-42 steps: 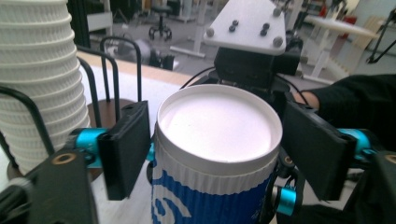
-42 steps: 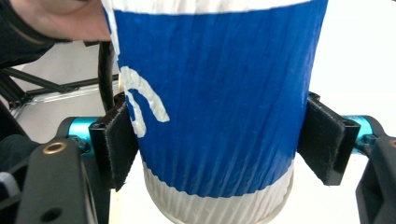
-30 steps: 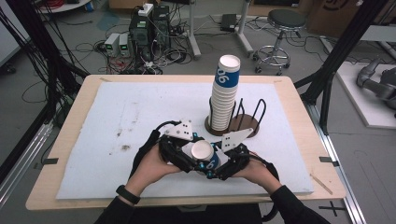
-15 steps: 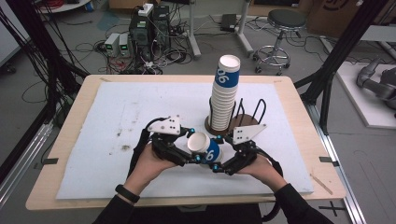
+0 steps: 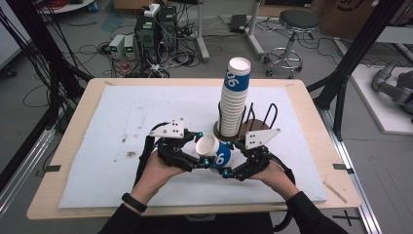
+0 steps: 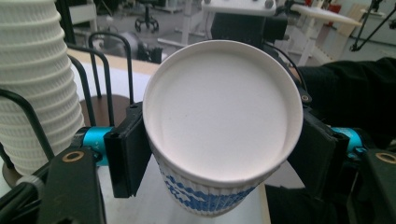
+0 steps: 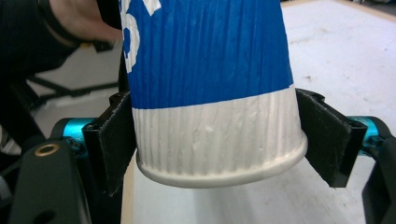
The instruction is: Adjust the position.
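One ribbed paper cup (image 5: 219, 153), blue with a white "06", lies sideways above the white mat, held from both ends. My left gripper (image 5: 202, 158) is shut on its base end, and the left gripper view looks straight at the flat white bottom (image 6: 219, 112) between the pads. My right gripper (image 5: 229, 168) is shut on the white band by the rim (image 7: 215, 140). Just beyond the hands a tall stack of the same cups (image 5: 234, 105) stands upside down in a black wire holder (image 5: 260, 117) with a round wooden base.
A white mat (image 5: 122, 122) covers most of the wooden table (image 5: 63, 161), with a few dark stains (image 5: 130, 154) left of my hands. Off the far edge stand a stool (image 5: 292, 24) and cabled equipment (image 5: 146, 34). Black frame posts (image 5: 350, 58) rise at the right.
Both grippers have moved a little away from the person and spread apart. The cup between them now shows more of its blue side.
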